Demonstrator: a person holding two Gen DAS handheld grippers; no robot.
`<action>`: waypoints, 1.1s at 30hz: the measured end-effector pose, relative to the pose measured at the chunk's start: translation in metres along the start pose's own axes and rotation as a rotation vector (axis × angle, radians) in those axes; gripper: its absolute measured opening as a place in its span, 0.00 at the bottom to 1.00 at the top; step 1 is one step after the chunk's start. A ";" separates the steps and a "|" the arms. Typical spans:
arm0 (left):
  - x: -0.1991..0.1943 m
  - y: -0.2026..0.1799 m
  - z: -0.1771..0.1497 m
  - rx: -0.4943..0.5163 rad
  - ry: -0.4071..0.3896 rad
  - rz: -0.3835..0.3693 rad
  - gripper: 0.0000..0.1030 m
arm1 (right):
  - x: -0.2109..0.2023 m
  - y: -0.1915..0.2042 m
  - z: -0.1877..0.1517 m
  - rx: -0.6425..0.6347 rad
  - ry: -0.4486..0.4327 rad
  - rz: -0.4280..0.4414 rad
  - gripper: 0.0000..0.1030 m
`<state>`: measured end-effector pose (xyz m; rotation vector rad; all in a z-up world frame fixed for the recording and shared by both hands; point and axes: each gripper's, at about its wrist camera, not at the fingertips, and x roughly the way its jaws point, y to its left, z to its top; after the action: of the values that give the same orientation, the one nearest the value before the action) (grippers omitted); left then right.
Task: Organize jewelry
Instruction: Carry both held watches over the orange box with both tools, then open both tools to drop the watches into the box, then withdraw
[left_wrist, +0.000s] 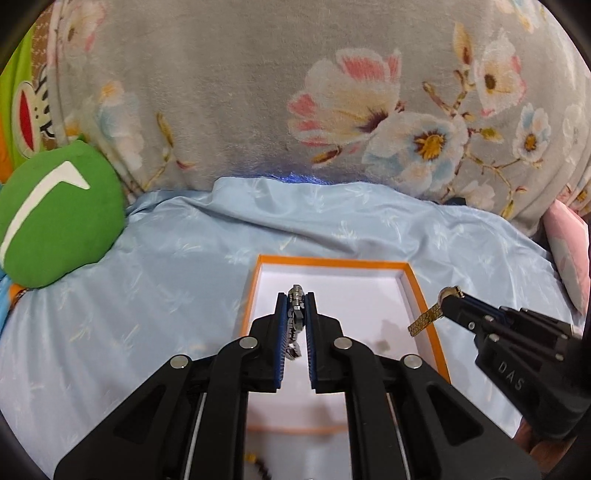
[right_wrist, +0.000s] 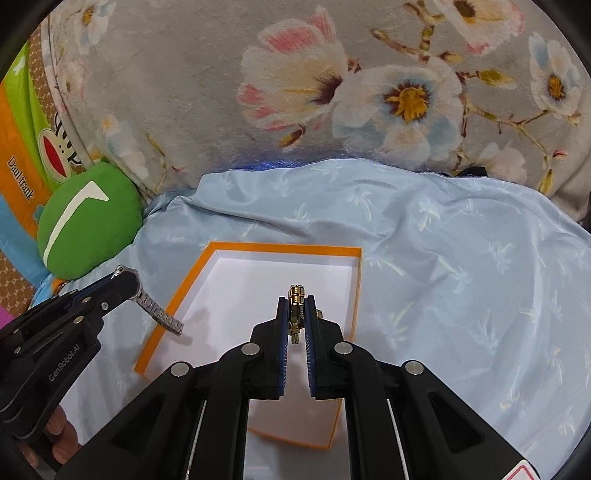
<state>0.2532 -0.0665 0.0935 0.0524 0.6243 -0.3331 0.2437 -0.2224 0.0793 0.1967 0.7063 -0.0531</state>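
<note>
Two watches in the air at once! The silver link-band metal watch (left_wrist: 295, 317) sits clenched in the left gripper (left_wrist: 295, 314) above the shallow orange-rimmed white cardboard box (left_wrist: 328, 263); the gold link-band metal watch (right_wrist: 296, 314) is pinched tight in the right gripper (right_wrist: 295, 314) over the same box. Both bands dangle loose. My worry: a swinging band snags the box rim, or the two collide on release. Around them, pale blue satin sheet (right_wrist: 443, 258) and a green round cushion (left_wrist: 55, 218).
</note>
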 end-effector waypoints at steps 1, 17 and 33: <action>0.012 -0.002 0.005 0.003 0.000 0.010 0.08 | 0.009 -0.001 0.003 0.004 0.005 0.002 0.07; 0.100 -0.019 0.007 0.057 0.052 0.042 0.11 | 0.083 -0.005 0.009 -0.016 0.061 -0.029 0.11; 0.067 -0.003 0.006 0.012 0.006 0.064 0.38 | 0.049 -0.006 0.001 -0.016 0.018 -0.044 0.18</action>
<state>0.3067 -0.0893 0.0597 0.0845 0.6248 -0.2752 0.2812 -0.2277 0.0472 0.1662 0.7287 -0.0880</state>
